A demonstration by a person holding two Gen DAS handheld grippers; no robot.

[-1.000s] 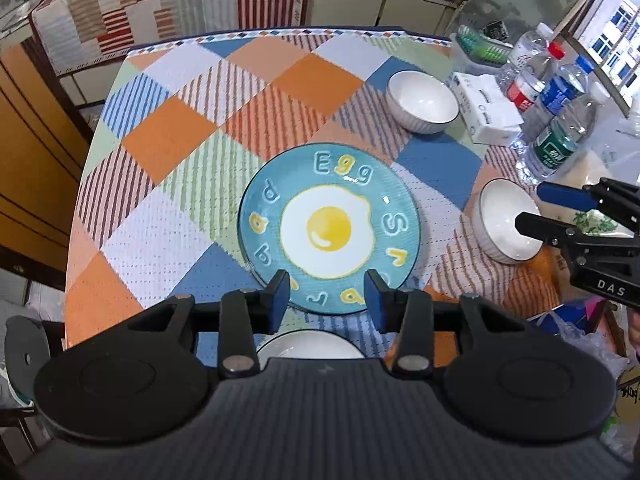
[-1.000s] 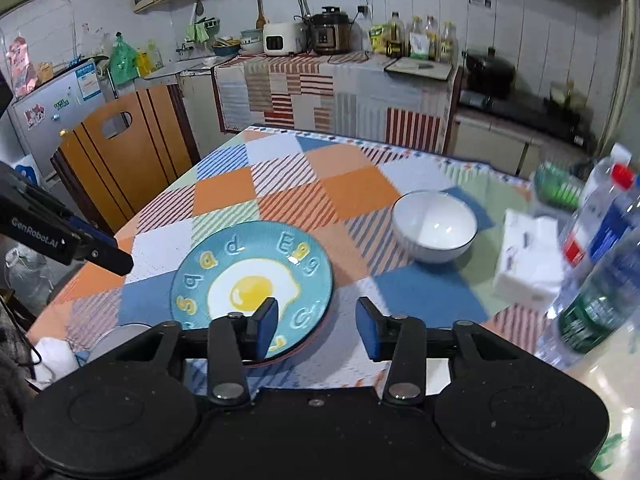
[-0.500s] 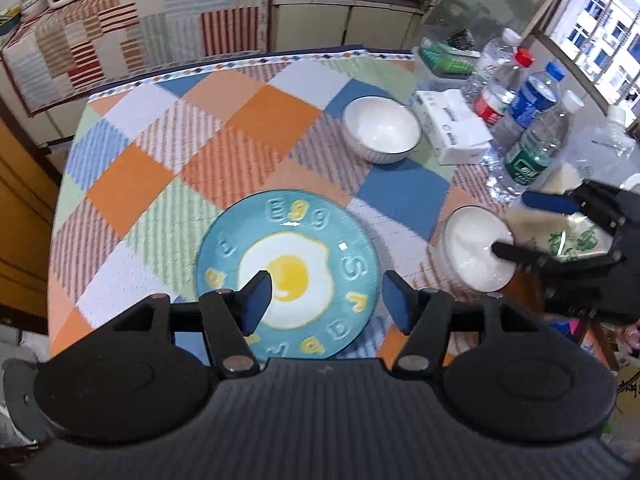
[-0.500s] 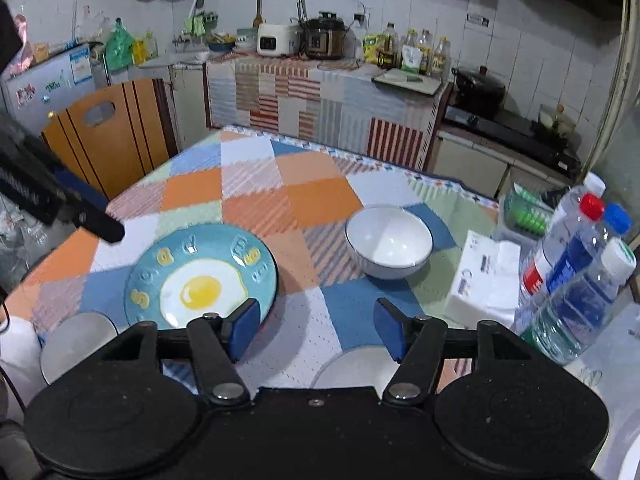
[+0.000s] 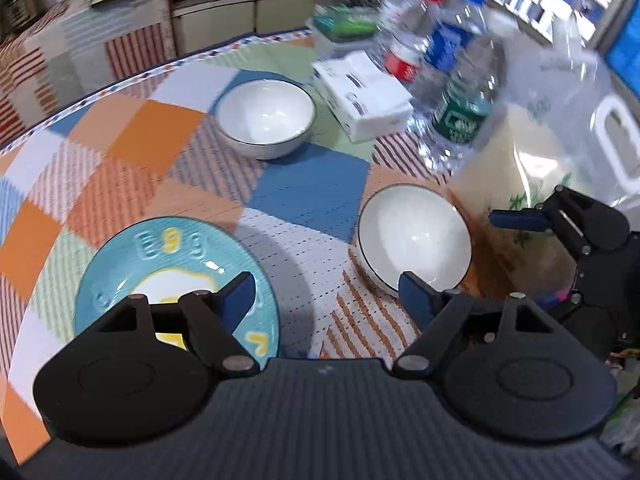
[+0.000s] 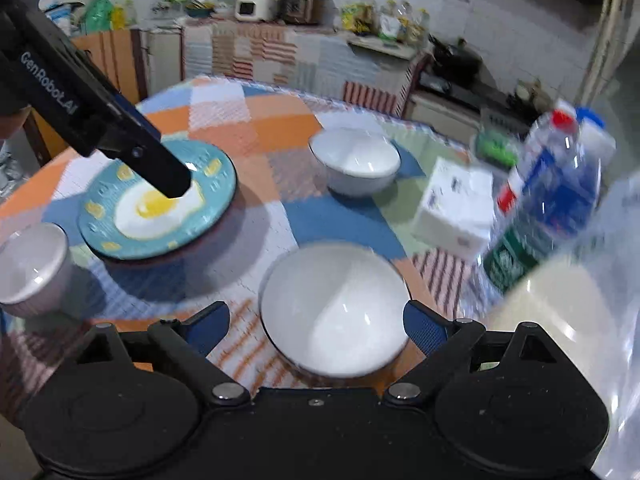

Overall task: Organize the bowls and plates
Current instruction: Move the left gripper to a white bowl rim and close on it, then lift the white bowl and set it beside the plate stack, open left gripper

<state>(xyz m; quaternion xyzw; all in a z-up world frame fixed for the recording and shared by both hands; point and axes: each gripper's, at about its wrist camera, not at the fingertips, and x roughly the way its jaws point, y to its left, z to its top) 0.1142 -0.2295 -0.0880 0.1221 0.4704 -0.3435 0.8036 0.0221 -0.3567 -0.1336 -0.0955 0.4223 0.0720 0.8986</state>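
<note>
A blue plate (image 5: 172, 264) painted with a fried egg lies on the checked tablecloth (image 5: 312, 192), below my left gripper's left finger. My left gripper (image 5: 327, 292) hovers over bare cloth between that plate and a near white bowl (image 5: 414, 236); its jaws are opening with nothing between them. In the right wrist view the near white bowl (image 6: 334, 308) sits between the widening fingers of my right gripper (image 6: 318, 322), and the pads do not press on it. A second white bowl (image 6: 355, 160) stands farther back, and a third bowl (image 6: 30, 268) at the left edge.
Several water bottles (image 5: 436, 48), a white tissue pack (image 5: 364, 94) and a large clear jug (image 5: 560, 128) crowd the table's right side. A green-topped box (image 6: 496, 146) sits behind the tissues. A wooden chair (image 6: 116, 60) and kitchen counter (image 6: 280, 48) lie beyond the table.
Both grippers' jaws have spread wider. The left gripper swung right, from over the egg plate toward the near bowl. The right gripper dropped toward that bowl, which now lies between its fingers.
</note>
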